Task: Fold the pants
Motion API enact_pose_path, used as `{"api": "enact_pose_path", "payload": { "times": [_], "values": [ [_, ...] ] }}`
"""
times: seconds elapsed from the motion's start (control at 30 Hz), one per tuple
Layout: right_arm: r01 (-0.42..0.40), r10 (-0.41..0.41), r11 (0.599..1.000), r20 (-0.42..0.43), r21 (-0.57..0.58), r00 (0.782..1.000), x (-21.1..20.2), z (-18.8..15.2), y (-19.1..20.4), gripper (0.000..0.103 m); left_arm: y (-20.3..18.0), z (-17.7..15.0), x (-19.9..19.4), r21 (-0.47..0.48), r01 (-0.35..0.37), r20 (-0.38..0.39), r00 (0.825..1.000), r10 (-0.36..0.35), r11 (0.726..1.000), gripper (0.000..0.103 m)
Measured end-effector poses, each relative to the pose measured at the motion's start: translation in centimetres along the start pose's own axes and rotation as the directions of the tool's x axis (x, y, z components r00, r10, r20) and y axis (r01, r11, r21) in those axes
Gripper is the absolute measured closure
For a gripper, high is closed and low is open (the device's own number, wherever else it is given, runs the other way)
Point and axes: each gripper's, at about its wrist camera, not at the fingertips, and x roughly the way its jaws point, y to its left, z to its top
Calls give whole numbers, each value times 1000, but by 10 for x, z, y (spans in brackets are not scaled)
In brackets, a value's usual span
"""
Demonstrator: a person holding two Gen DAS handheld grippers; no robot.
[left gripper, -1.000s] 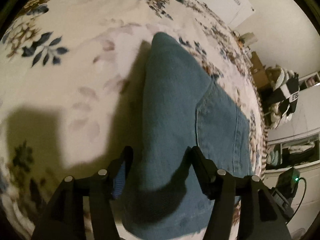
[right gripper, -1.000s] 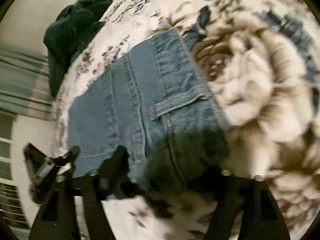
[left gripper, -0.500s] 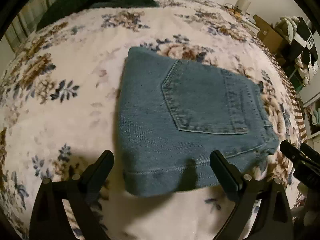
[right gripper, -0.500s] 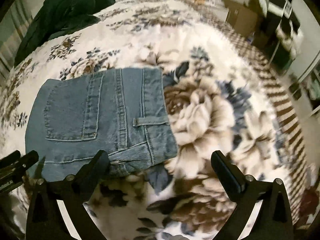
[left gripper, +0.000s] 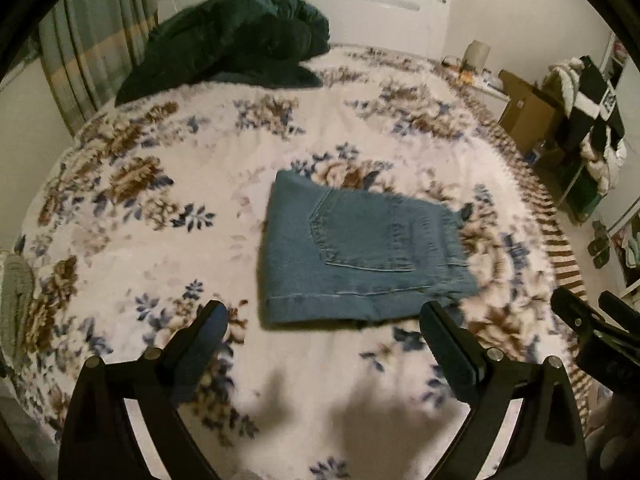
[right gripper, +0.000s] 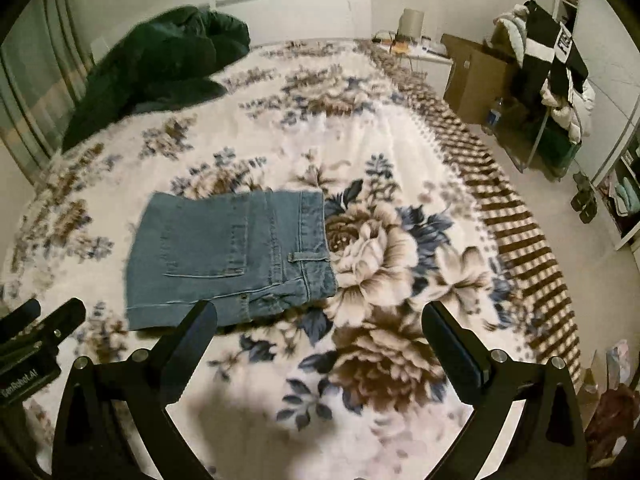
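We see a bed (left gripper: 120, 240) covered by a floral blanket (right gripper: 400, 240) spreading ahead of both tools. A dark green garment (left gripper: 240, 48) is heaped at the bed's far end, ahead and to the left of each. The pants (left gripper: 352, 252), blue denim folded into a compact rectangle with a back pocket facing up, lie flat on the blanket just beyond the left hand-held gripper (left gripper: 324, 320) and ahead-left of the right hand-held gripper (right gripper: 320, 316). Both have their fingers spread wide, holding nothing, clear of the denim.
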Motion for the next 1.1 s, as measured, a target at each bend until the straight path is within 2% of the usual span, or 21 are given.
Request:
{"api": "enact_pose_path", "payload": {
  "times": [0.33, 0.53, 0.8, 0.97, 1.0, 1.1],
  "values": [
    [-12, 18, 999, 126, -53, 992, -181, -9, -23, 0, -38, -14, -165, 17, 0, 134, 991, -2, 1000, 5],
    [-34, 51, 996, 202, -85, 978, -290, -22, -33, 0, -44, -26, -250, -5, -29, 194, 981, 30, 1000, 5],
    [-59, 93, 990, 268, -131, 959, -417, -42, -30, 0, -41, -45, -328, -40, -60, 227, 972, 68, 997, 5],
    [-70, 104, 989, 268, -132, 958, -468, -55, -26, 0, -32, -53, -365, -42, -76, 253, 964, 84, 996, 5],
    [-71, 105, 989, 268, -133, 958, -477, -58, -25, 0, -31, -55, -370, -37, -78, 258, 963, 85, 996, 0],
    [-79, 113, 988, 285, -131, 952, -505, -67, -20, 0, -29, -62, -382, -32, -97, 284, 953, 102, 995, 0]
  ]
}}
